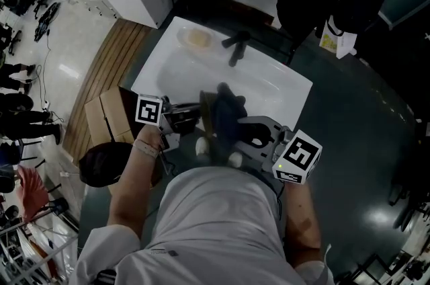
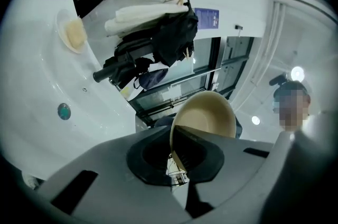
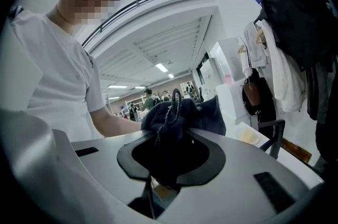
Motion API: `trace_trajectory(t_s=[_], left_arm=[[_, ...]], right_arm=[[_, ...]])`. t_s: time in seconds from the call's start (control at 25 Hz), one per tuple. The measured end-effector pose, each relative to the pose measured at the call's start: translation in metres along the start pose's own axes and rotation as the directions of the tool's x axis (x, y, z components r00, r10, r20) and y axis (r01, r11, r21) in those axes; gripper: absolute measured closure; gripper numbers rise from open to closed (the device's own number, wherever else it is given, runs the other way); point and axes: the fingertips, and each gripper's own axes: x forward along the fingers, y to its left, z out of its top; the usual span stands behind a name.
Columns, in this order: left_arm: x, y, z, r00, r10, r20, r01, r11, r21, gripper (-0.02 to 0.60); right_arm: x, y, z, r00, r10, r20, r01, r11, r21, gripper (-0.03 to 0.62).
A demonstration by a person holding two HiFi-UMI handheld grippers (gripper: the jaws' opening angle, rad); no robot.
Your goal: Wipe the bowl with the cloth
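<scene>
The left gripper [image 2: 177, 163] clamps the tan bowl [image 2: 208, 114] by its rim (tipped sideways).

Dark glossy floor [image 1: 363, 142], white washbasin [image 1: 282, 85] with black tap [image 1: 236, 45], wooden decking [image 1: 111, 55], hanging coats [image 3: 296, 11], ceiling strip lights [image 3: 161, 67].

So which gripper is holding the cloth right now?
The right gripper: its jaws are shut on the dark blue cloth. The left gripper grips the beige bowl by its rim instead.

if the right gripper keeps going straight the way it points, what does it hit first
Probably the bowl held by the left gripper: the cloth clamped in the right gripper leads, and the head view shows it right beside the bowl. Depth is unclear.
</scene>
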Motion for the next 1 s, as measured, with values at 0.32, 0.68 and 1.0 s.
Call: trace_trajectory(t_s=[0.32,0.68,1.0], left_arm=[[-0.002,-0.033,0.022,0.987,-0.152,0.053,0.149,0.987,0.062,0.563],[0.009,-0.061,0.010,0.966,-0.257,-0.029,0.259,0.959,0.113,0.563],[0.019,-0.070,-0.006,0.951,-0.288,-0.109,0.301,0.946,0.125,0.563]], right_arm=[[0.005,-0.006,-0.027,0.999,-0.012,-0.039,0.014,0.999,0.050,0.507],[0.008,-0.024,-0.043,0.998,-0.044,-0.040,0.048,0.992,0.117,0.507],[0.007,-0.045,-0.045,0.993,-0.098,-0.060,0.104,0.989,0.105,0.508]])
